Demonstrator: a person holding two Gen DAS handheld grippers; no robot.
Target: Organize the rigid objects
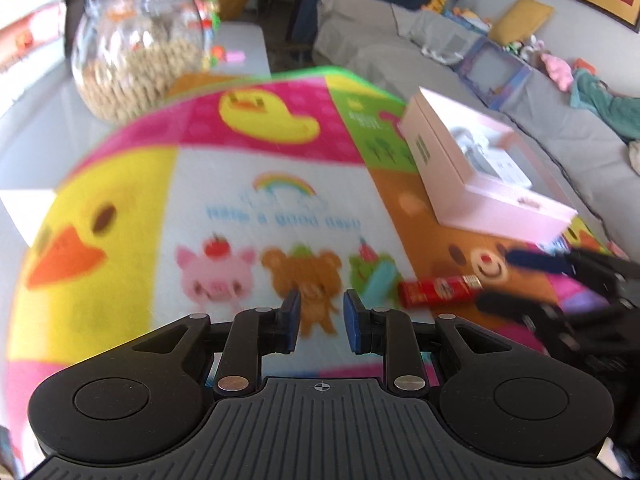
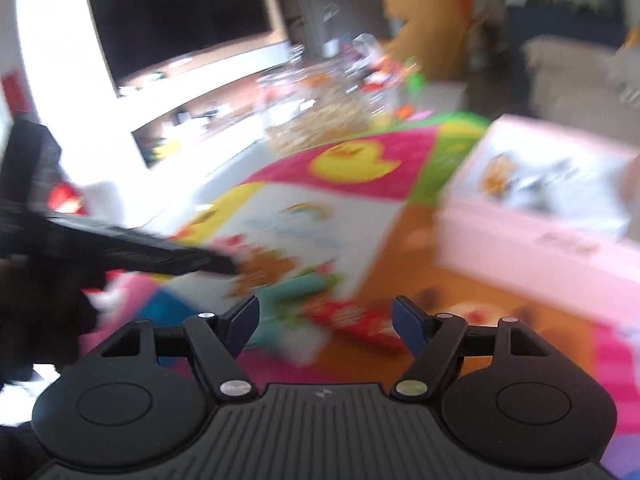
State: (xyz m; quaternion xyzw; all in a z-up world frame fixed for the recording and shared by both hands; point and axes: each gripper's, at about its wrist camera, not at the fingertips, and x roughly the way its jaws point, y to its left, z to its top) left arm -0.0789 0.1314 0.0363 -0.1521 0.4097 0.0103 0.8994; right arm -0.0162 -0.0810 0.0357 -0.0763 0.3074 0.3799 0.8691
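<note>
A red tube [image 1: 438,290] lies on the colourful cartoon mat [image 1: 248,208], with a teal object [image 1: 380,280] just left of it. An open pink box [image 1: 480,168] holding small items stands on the mat's right side. My left gripper [image 1: 320,322] hovers above the mat, its jaws a small gap apart and empty. My right gripper [image 2: 324,326] is open wide and empty, just above the red tube [image 2: 356,322] and the teal object [image 2: 288,332]; the pink box [image 2: 540,220] is to its right. The right wrist view is blurred. The right gripper also shows in the left wrist view [image 1: 516,284].
A round glass jar [image 1: 138,46] with beige filling stands at the mat's far left. A grey sofa [image 1: 520,92] with toys and cushions runs along the right. A dark TV screen [image 2: 176,12] on a white unit is at the back. The left gripper's body [image 2: 120,248] crosses the right wrist view.
</note>
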